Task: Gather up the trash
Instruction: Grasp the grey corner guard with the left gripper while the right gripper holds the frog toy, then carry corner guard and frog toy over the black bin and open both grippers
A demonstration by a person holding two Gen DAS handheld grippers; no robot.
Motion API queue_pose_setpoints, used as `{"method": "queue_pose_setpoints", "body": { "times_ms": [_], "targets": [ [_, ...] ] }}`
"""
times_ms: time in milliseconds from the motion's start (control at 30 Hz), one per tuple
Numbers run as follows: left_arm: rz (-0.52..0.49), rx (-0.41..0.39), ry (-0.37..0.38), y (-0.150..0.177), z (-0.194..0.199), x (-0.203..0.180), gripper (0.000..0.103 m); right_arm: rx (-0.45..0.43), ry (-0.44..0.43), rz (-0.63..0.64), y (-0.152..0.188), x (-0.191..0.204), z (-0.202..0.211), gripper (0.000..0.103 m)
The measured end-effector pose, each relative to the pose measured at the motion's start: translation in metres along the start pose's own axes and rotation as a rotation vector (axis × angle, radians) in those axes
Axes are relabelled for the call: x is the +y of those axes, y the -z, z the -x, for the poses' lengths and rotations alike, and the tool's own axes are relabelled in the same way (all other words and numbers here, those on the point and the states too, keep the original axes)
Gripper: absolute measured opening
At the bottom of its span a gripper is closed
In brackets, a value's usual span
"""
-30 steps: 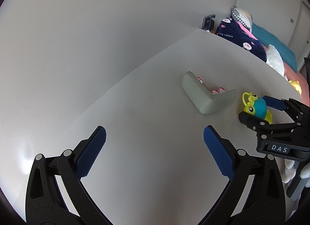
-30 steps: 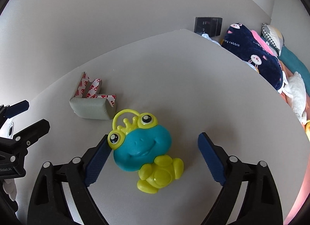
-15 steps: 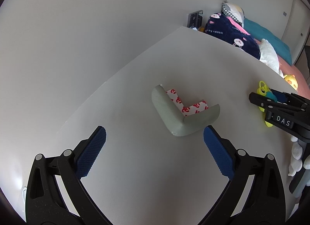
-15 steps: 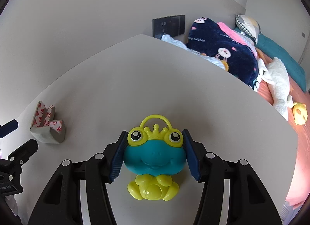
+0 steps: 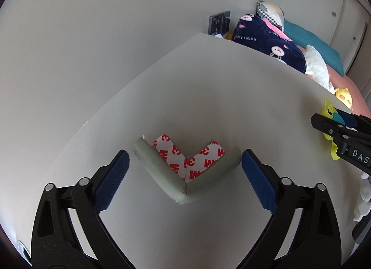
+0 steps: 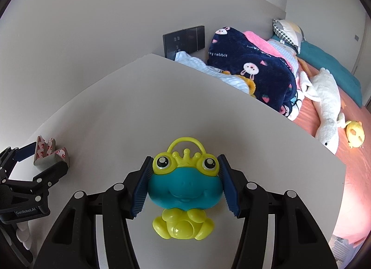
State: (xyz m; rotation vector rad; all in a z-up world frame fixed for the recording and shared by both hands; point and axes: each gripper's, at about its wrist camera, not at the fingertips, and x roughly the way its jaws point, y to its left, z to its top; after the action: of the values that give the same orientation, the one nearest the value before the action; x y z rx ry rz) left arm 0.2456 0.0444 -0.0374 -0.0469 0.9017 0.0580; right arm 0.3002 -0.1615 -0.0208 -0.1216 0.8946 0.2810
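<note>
Foam guard (image 5: 185, 176): on bench (image 5: 208, 83), between wide left gripper (image 5: 183, 171) jaws, ungrasped; right gripper (image 6: 184, 183) jaws clamp frog (image 6: 184, 190); nothing collected.

Corner guard (image 5: 185, 176) lies on the table (image 5: 208, 83), between the left gripper's (image 5: 184, 176) fingers. Frog toy (image 6: 184, 190) sits on the table to the right of the corner guard, between the right gripper's (image 6: 184, 185) pads. Behind the table's far edge: blanket (image 6: 255, 69), with the wall panel (image 6: 184, 41) to its left.
</note>
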Motion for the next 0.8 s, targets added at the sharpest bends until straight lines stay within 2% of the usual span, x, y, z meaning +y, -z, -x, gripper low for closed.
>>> {"method": "queue_pose_setpoints", "body": {
  "times_ms": [167, 400, 800],
  "targets": [
    [-0.016, -0.022, -0.022, 0.000, 0.001, -0.004, 0.078, -0.002, 0.004, -0.017, 0.002, -0.010, 0.003, 0.057],
    [-0.012, -0.017, -0.023, 0.003, 0.008, -0.011, 0.077, -0.006, 0.010, -0.040, 0.007, -0.026, 0.016, 0.057],
    [-0.041, -0.043, 0.000, 0.014, 0.047, -0.047, 0.077, -0.027, 0.022, -0.056, 0.025, -0.052, 0.066, 0.057]
  ]
}}
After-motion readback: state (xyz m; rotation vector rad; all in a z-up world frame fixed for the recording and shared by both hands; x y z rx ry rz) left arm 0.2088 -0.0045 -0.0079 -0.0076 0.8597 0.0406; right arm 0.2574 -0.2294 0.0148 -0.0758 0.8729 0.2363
